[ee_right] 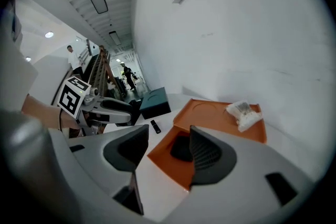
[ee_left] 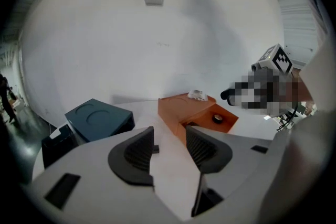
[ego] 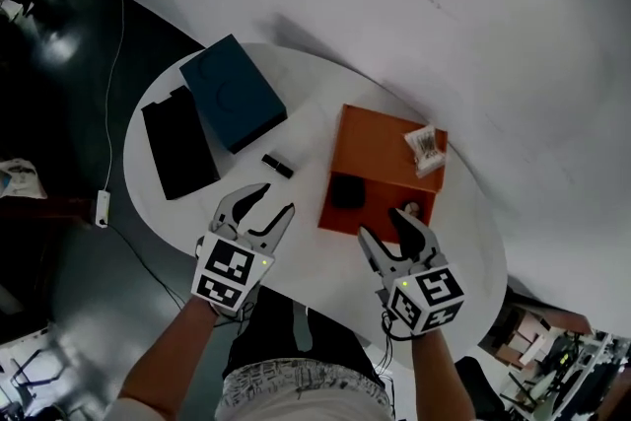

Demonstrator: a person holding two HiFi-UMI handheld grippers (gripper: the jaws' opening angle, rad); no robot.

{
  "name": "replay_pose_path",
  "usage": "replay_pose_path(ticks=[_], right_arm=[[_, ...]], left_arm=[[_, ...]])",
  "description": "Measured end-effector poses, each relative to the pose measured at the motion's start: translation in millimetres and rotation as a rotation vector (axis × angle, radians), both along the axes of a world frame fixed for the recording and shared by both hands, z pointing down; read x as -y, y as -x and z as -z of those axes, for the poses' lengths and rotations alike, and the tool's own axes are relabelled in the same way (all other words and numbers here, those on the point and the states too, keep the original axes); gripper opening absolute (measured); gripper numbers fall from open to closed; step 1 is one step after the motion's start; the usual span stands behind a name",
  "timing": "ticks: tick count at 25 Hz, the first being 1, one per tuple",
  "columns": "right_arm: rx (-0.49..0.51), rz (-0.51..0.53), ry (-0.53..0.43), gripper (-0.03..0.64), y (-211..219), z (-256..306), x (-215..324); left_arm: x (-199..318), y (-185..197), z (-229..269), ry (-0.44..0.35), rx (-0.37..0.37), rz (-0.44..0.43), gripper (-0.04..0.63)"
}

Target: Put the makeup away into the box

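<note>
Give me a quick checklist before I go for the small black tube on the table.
1. Left gripper jaws apart, nothing between them: ok.
2. Right gripper jaws apart, nothing held: ok.
3. Small black tube lies free on the white table, just ahead of the left gripper: ok.
4. Orange box shows open compartments toward the grippers: ok.
5. Room left in those compartments, which already hold dark items: cannot tell.
6. Clear packet put away: not ok, it lies on the box's flat top.
</note>
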State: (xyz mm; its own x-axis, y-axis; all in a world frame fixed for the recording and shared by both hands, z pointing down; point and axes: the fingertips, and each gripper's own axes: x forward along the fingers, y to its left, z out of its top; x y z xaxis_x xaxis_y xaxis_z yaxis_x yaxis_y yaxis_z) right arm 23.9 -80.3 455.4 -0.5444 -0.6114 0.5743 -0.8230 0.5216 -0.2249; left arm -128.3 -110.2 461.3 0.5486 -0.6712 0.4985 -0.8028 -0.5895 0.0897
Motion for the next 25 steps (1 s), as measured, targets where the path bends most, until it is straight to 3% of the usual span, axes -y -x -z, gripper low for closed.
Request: replay_pose_path(ticks=[13,25], right_arm=[[-0.089,0.194,0.011,0.256,105.6,-32.6,44.8],[-0.178,0.357,0.013,0.256,167.8,-56.2,72.3]], left_arm=[[10.3,90.1,-19.6,0.024,-0.021,0.123,0.213],[23.7,127.2,-28.6,0.031,-0.062,0.187,0.213]])
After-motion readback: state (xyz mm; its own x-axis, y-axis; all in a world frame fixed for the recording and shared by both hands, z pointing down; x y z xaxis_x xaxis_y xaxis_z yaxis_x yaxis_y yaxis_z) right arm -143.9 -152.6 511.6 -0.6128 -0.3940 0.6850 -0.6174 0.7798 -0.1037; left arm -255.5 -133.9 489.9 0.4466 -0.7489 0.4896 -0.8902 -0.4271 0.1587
